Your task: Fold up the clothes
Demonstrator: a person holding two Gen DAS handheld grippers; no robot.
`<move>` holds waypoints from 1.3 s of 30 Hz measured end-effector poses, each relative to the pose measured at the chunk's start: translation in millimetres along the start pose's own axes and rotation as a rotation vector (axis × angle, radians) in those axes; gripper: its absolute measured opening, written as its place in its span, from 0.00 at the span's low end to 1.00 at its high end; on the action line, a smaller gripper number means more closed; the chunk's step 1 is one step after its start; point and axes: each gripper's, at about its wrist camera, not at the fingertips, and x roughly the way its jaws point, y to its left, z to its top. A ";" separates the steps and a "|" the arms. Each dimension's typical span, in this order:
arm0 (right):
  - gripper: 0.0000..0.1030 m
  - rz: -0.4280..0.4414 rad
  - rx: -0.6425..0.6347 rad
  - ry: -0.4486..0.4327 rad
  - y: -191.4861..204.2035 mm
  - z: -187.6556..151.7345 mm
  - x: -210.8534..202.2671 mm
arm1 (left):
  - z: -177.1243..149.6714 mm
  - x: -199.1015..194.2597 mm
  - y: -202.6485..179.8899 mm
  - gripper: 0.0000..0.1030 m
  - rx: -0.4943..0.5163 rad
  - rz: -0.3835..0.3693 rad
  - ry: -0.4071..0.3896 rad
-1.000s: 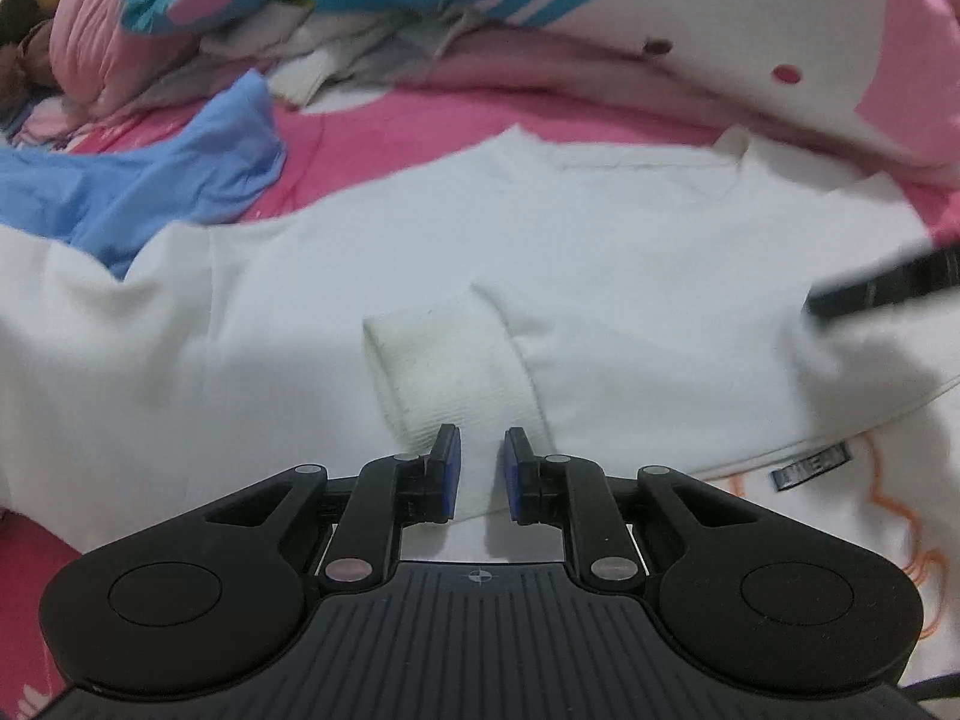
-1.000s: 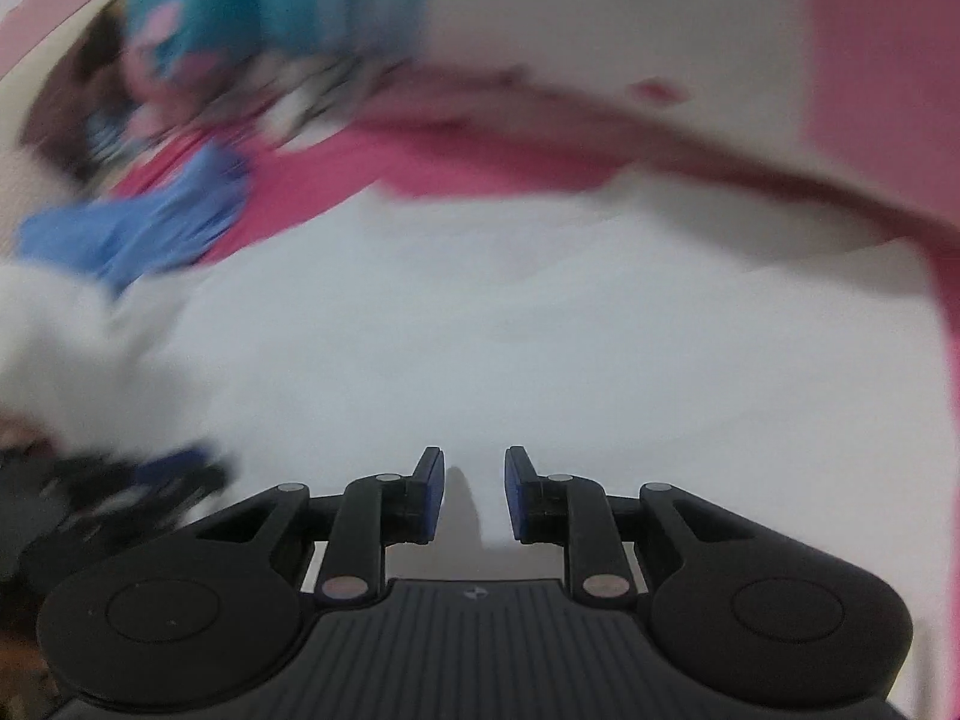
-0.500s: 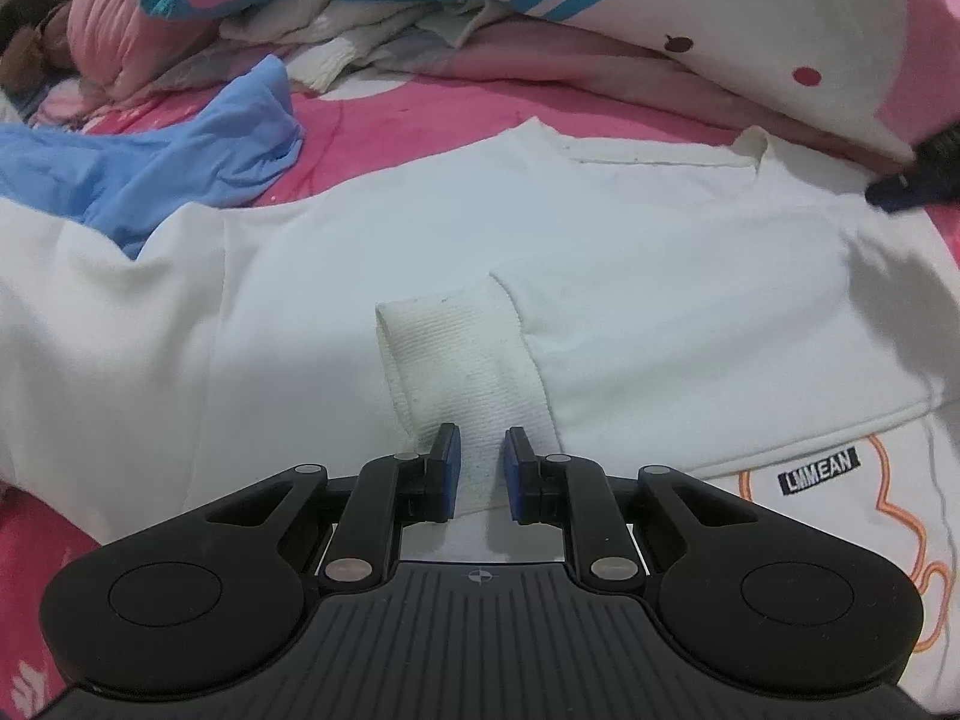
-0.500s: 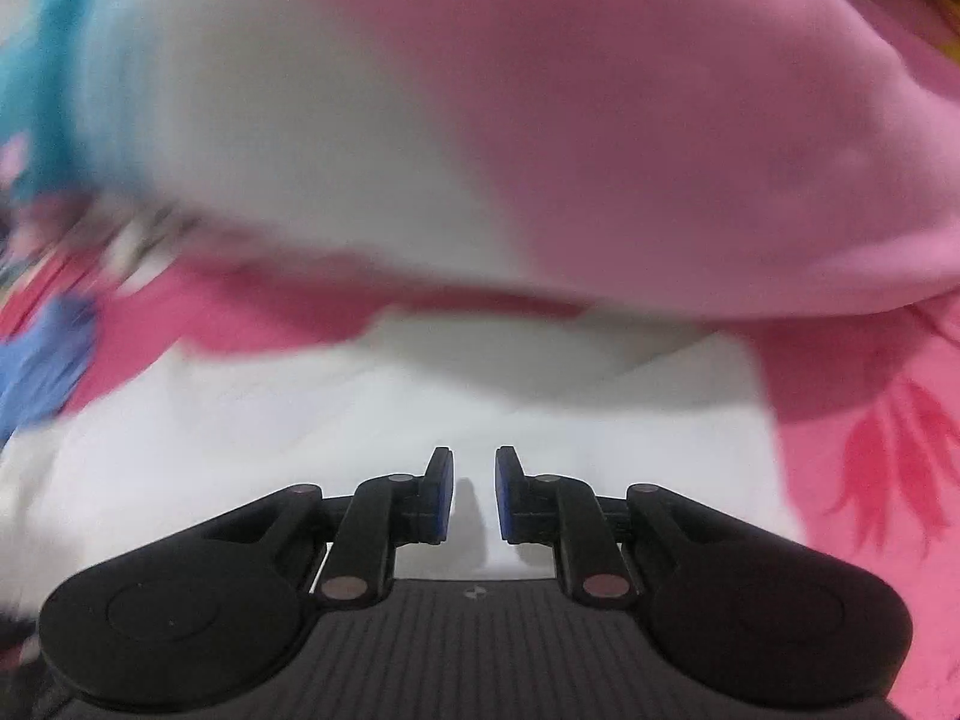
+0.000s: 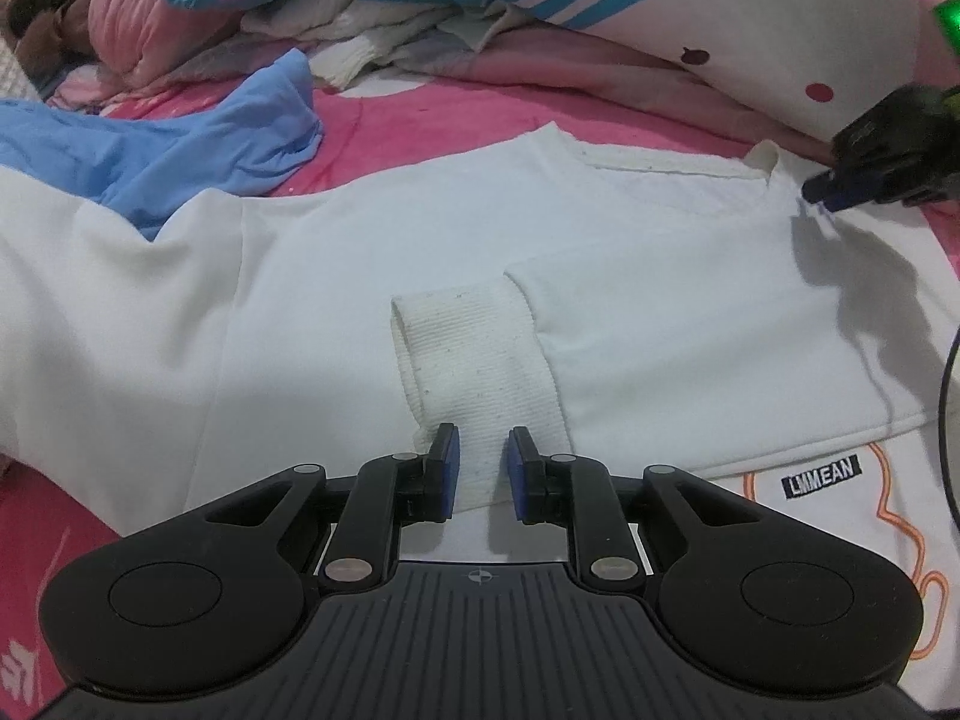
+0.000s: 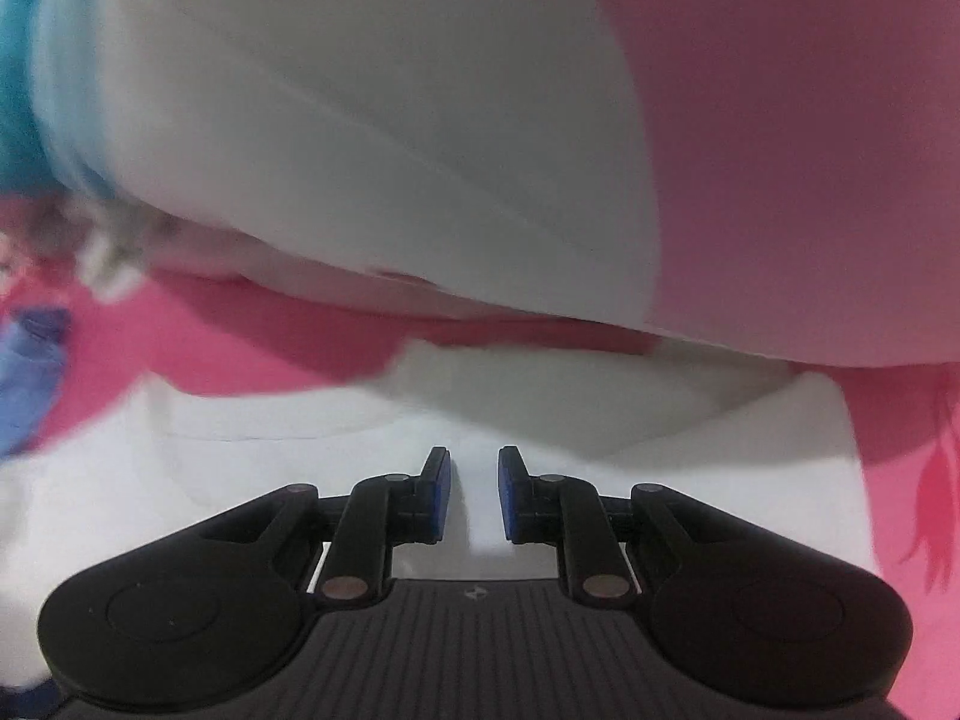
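A white sweatshirt (image 5: pixel 660 312) lies spread on the pink bed sheet (image 5: pixel 420 120), collar (image 5: pixel 672 171) at the far side. One sleeve is folded across the body, and its ribbed cuff (image 5: pixel 474 372) ends at my left gripper (image 5: pixel 483 462). That gripper is open by a narrow gap, its tips over the cuff's near end. My right gripper (image 6: pixel 474 480) is also narrowly open, low over white fabric (image 6: pixel 540 414) by the collar. In the left wrist view the right gripper (image 5: pixel 822 195) is at the collar's right end. A "LMMEAN" label (image 5: pixel 822 476) shows at the lower right.
A blue garment (image 5: pixel 180 150) lies on the sweatshirt's left shoulder area. A big pink, white and teal quilt (image 5: pixel 600 0) and bunched clothes (image 5: pixel 372 42) are piled along the far side, overhanging the collar (image 6: pixel 420 150). A black cable (image 5: pixel 945 420) hangs at the right.
The right gripper has travelled from over the sweatshirt's body to the collar's right end under the quilt. The left gripper has stayed at the cuff, shifting only slightly.
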 end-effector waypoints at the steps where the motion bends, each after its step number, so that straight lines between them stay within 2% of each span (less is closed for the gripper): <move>1: 0.17 0.029 -0.027 0.012 7.5 -8.7 -10.1 | -0.2 0.0 0.3 0.18 -0.006 0.000 0.000; 5: 0.17 0.149 -0.200 0.134 47.1 -57.0 -24.2 | -0.7 0.2 1.4 0.18 -0.022 0.000 -0.001; 7: 0.17 0.162 -0.293 0.158 70.0 -72.2 -14.3 | -1.1 0.5 1.7 0.18 -0.021 -0.001 -0.003; 13: 0.17 0.228 -0.278 0.133 103.7 -55.2 -14.6 | -3.1 -0.5 4.0 0.19 -0.040 -0.007 -0.016; 16: 0.17 0.261 -0.270 0.121 120.6 -46.6 -14.7 | -3.2 -8.0 13.6 0.20 -0.111 -0.016 -0.021; 19: 0.19 0.298 -0.267 0.109 139.0 -38.3 -15.8 | -8.6 -25.7 32.8 0.20 -0.199 0.014 -0.039; 20: 0.19 0.337 -0.296 0.110 154.8 -36.6 -21.8 | -11.5 -33.2 41.0 0.20 -0.233 0.027 -0.051; 25: 0.22 0.529 -0.441 0.114 233.5 -28.3 -51.8 | -27.4 -79.6 101.2 0.20 -0.426 0.167 -0.131; 27: 0.25 0.605 -0.498 0.116 265.0 -25.0 -63.8 | -32.8 -99.0 129.2 0.20 -0.506 0.231 -0.174; 29: 0.28 0.684 -0.558 0.114 297.6 -21.6 -76.0 | -37.9 -121.4 157.7 0.20 -0.586 0.279 -0.241; 34: 0.39 0.864 -0.776 0.026 394.7 -23.3 -114.9 | -36.6 -176.8 214.9 0.21 -0.702 0.392 -0.430; 37: 0.47 0.923 -0.917 -0.027 452.4 -27.9 -126.8 | -29.0 -195.2 239.4 0.31 -0.742 0.419 -0.500; 39: 0.59 0.943 -0.972 -0.044 482.6 -31.2 -129.7 | -23.5 -197.3 256.6 0.43 -0.777 0.424 -0.518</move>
